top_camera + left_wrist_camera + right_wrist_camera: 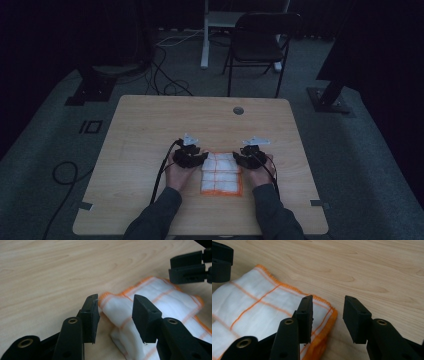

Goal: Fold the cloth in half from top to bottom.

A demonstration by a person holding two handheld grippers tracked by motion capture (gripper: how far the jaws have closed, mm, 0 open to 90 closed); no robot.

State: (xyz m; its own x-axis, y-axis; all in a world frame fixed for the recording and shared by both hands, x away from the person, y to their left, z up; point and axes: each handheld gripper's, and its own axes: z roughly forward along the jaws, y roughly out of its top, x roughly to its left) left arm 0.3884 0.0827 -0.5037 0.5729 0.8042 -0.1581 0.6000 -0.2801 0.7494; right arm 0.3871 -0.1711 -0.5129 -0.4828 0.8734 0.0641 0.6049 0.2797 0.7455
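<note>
The folded white cloth with orange lines (220, 173) lies on the table (140, 125) between the two grippers. The left gripper (115, 312) stands wide open and holds nothing; a cloth corner is between its fingers. The right gripper (328, 315) is also wide open and empty, with the cloth's corner just beside its left finger (305, 315). If the fingers close too high, I think they may catch only the top layer, and the fold may open.

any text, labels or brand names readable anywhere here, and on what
None: no readable text.
The folded cloth bears just an orange grid and hem.
The left gripper, the right gripper and the table are unmarked.
The floor marking is a shape, not letters.
</note>
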